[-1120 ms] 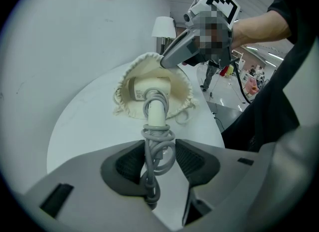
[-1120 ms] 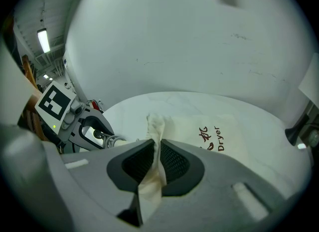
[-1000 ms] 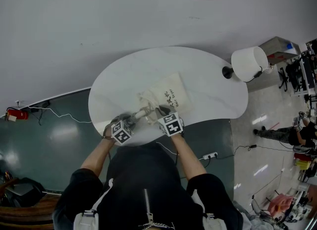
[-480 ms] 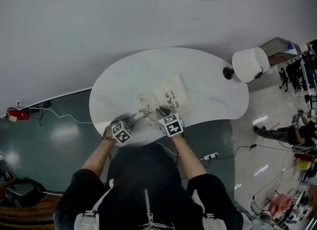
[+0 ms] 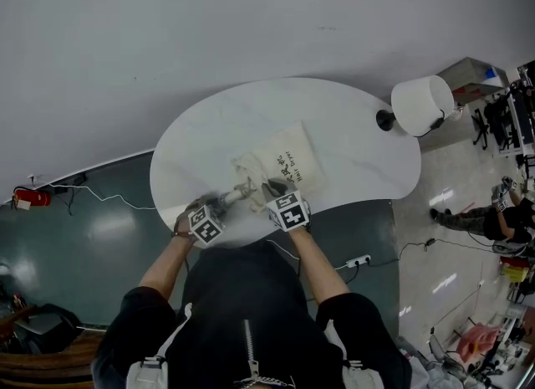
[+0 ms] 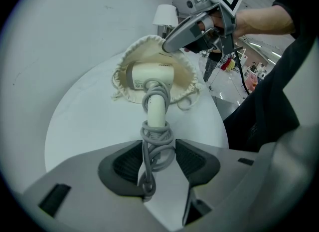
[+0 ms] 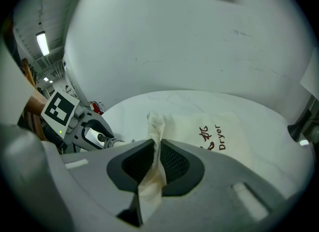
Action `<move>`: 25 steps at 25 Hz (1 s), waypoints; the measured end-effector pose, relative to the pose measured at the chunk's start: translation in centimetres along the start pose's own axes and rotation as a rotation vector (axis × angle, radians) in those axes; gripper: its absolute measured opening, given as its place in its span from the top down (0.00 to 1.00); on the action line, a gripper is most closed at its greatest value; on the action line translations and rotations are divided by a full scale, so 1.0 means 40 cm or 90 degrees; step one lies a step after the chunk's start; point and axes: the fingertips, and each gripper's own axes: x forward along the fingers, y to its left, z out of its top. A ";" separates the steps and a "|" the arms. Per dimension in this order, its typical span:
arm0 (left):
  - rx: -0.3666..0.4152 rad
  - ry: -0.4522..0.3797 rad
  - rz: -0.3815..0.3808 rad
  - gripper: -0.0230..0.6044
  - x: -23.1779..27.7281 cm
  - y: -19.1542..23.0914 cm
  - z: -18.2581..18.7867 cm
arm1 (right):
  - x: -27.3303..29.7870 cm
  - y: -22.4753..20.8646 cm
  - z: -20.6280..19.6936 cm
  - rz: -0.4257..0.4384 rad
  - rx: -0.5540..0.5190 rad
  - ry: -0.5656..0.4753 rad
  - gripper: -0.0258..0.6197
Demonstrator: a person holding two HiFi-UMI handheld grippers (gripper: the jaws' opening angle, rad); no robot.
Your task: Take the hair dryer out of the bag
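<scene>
From my left tongs (image 6: 158, 160), clamped on its coiled cord (image 6: 157, 137), the hair dryer (image 6: 152, 79) reaches into the bag (image 6: 185, 76), whose rim my right tongs (image 7: 157, 162) pinch.

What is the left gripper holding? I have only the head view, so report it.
Observer: The left gripper is shut on the dryer's cord-wrapped handle.
Operator: Tell me how far out it is.
Observer: Its head sits inside the bag's mouth; the handle is out.
Operator: Check the right gripper.
Observer: The right gripper pinches the bag's edge between closed jaws.
</scene>
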 end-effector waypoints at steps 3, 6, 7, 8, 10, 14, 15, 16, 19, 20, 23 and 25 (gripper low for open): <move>0.002 -0.029 0.010 0.65 -0.040 0.009 0.037 | 0.003 0.000 -0.002 0.003 0.002 -0.001 0.90; 0.000 -0.054 0.016 0.65 -0.066 0.027 0.078 | 0.003 -0.003 0.000 0.003 0.001 -0.002 0.90; 0.002 -0.058 0.017 0.65 -0.071 0.031 0.088 | 0.003 -0.003 0.001 0.004 0.000 -0.003 0.90; 0.003 -0.061 0.016 0.65 -0.074 0.034 0.098 | 0.004 -0.002 0.001 0.004 0.000 -0.003 0.90; 0.008 -0.063 0.013 0.65 -0.078 0.037 0.113 | 0.004 -0.002 0.003 0.004 0.000 -0.004 0.90; 0.012 -0.069 0.002 0.63 -0.078 0.031 0.137 | 0.001 -0.003 0.005 0.005 0.001 -0.003 0.90; 0.013 -0.072 0.000 0.63 -0.078 0.028 0.145 | 0.000 -0.004 0.006 0.005 0.001 -0.004 0.90; 0.015 -0.076 -0.002 0.62 -0.077 0.026 0.152 | 0.000 -0.004 0.007 0.006 0.002 -0.005 0.90; 0.017 -0.087 -0.005 0.60 -0.072 0.020 0.175 | 0.000 -0.004 0.006 0.006 0.004 -0.007 0.90; 0.017 -0.090 -0.007 0.59 -0.069 0.018 0.183 | 0.000 -0.004 0.005 0.006 0.004 -0.007 0.90; 0.017 -0.098 -0.011 0.58 -0.062 0.014 0.209 | -0.001 -0.003 0.004 0.008 0.006 -0.008 0.90; 0.020 -0.099 -0.013 0.57 -0.055 0.010 0.223 | -0.003 -0.002 0.003 0.009 0.006 -0.009 0.90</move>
